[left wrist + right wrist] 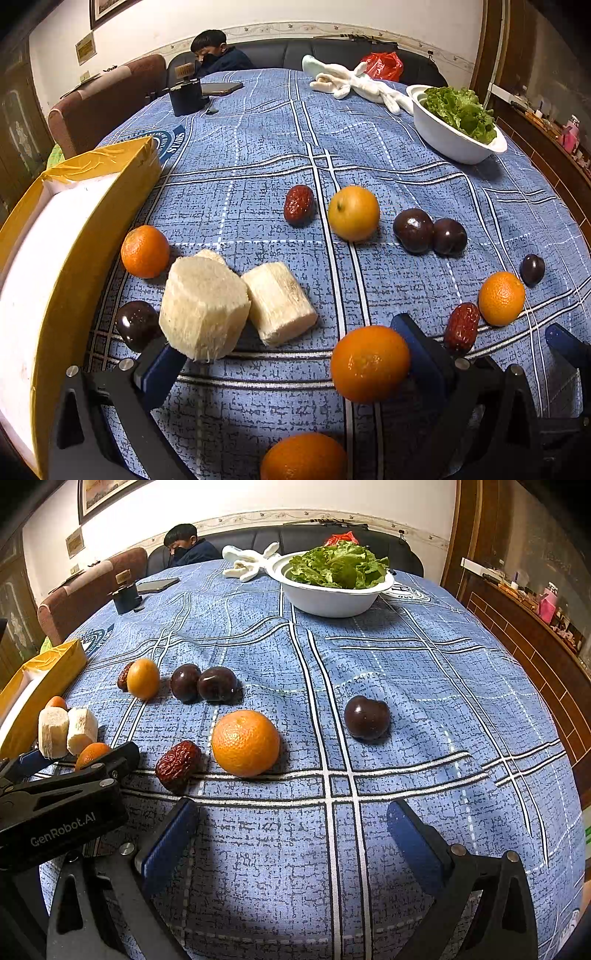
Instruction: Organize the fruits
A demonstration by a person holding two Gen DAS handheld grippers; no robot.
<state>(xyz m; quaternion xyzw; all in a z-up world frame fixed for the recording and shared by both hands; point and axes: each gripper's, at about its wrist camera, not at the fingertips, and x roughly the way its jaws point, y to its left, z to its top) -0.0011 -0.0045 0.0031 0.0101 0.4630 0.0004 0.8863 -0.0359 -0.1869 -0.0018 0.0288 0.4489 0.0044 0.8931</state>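
Observation:
Fruits lie scattered on a blue plaid tablecloth (258, 147). In the left wrist view my left gripper (291, 358) is open, with an orange (369, 363) between its fingers near the right pad. Peeled sugarcane pieces (203, 306) touch the left finger. More oranges (144, 251), red dates (299, 205), a yellow fruit (353, 213) and dark plums (413, 230) lie beyond. In the right wrist view my right gripper (291, 838) is open and empty, behind an orange (245, 743), a red date (178, 764) and a plum (366, 717).
A yellow box with a white inside (55, 229) stands at the left edge. A white bowl of lettuce (332, 587) sits at the far side, with white gloves (247, 563), a phone (157, 585) and a small dark stand (126, 597). A person sits behind the table.

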